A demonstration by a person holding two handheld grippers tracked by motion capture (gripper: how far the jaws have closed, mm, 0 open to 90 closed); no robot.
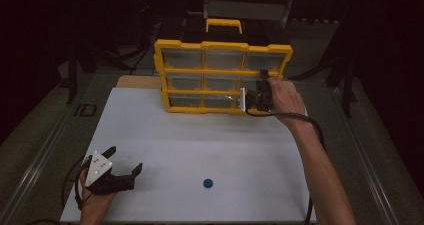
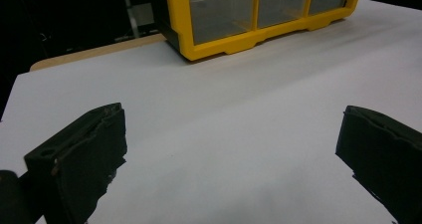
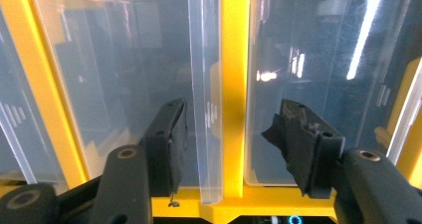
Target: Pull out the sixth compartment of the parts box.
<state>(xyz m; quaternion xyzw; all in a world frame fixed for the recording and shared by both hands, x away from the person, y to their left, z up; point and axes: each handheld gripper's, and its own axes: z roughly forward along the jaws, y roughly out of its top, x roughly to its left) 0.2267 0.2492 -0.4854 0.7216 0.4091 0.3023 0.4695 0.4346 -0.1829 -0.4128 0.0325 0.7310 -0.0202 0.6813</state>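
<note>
A yellow organizer (image 1: 222, 72) with clear drawers stands upright at the far side of the white table (image 1: 200, 145). My right gripper (image 1: 261, 85) is up against its lower right drawers. In the right gripper view my right gripper (image 3: 229, 119) straddles a clear drawer lip (image 3: 204, 84) and a yellow divider (image 3: 234, 59). One jaw sits close beside the lip and the other stands off the divider, so the gripper is open. My left gripper (image 1: 125, 158) rests open at the near left of the table, with bare table between its fingers (image 2: 84, 154).
A small blue disc (image 1: 208, 183) lies on the table near the front, right of my left gripper. The organizer's black and yellow handle (image 1: 223, 25) rises behind it. Dark floor and metal rails surround the table.
</note>
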